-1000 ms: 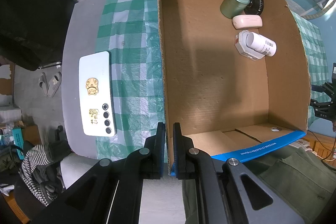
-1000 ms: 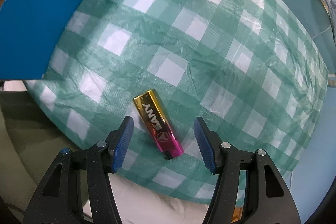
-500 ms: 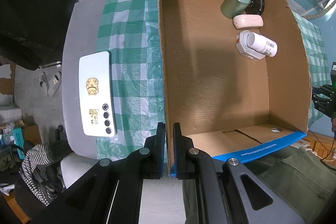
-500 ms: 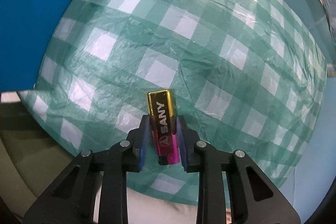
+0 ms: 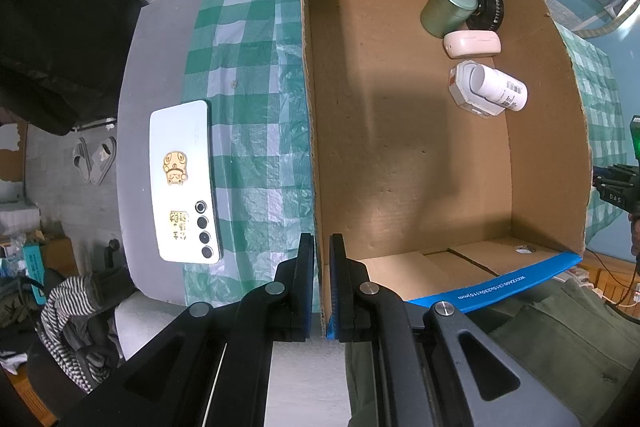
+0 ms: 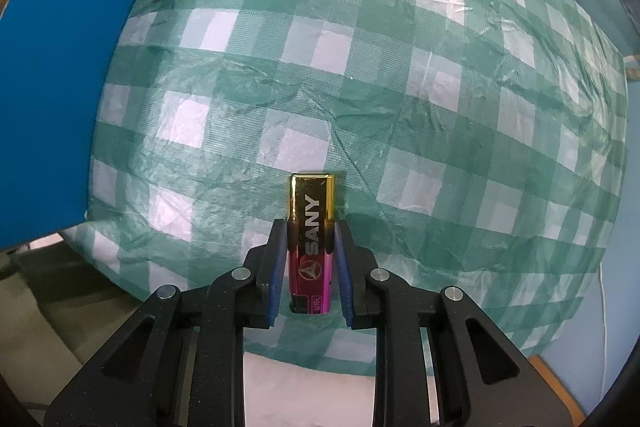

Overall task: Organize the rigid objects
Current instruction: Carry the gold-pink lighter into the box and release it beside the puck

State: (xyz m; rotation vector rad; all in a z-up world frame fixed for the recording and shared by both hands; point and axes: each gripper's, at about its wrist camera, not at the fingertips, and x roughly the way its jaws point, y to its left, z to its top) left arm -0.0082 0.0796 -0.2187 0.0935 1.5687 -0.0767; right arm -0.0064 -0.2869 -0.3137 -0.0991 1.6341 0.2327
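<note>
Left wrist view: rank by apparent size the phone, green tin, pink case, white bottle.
1. phone, clearly the largest.
2. green tin and white bottle look about alike; fisheye and differing distance leave this unsure.
3. pink case, slightly the smallest.

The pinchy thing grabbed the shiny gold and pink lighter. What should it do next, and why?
Probably lift it a little, straight up. The right tool is shut on the lighter, which seems barely off the checked cloth. The cardboard box, pinched at its wall by the left tool, has tall sides, so the lighter likely needs height first.
</note>
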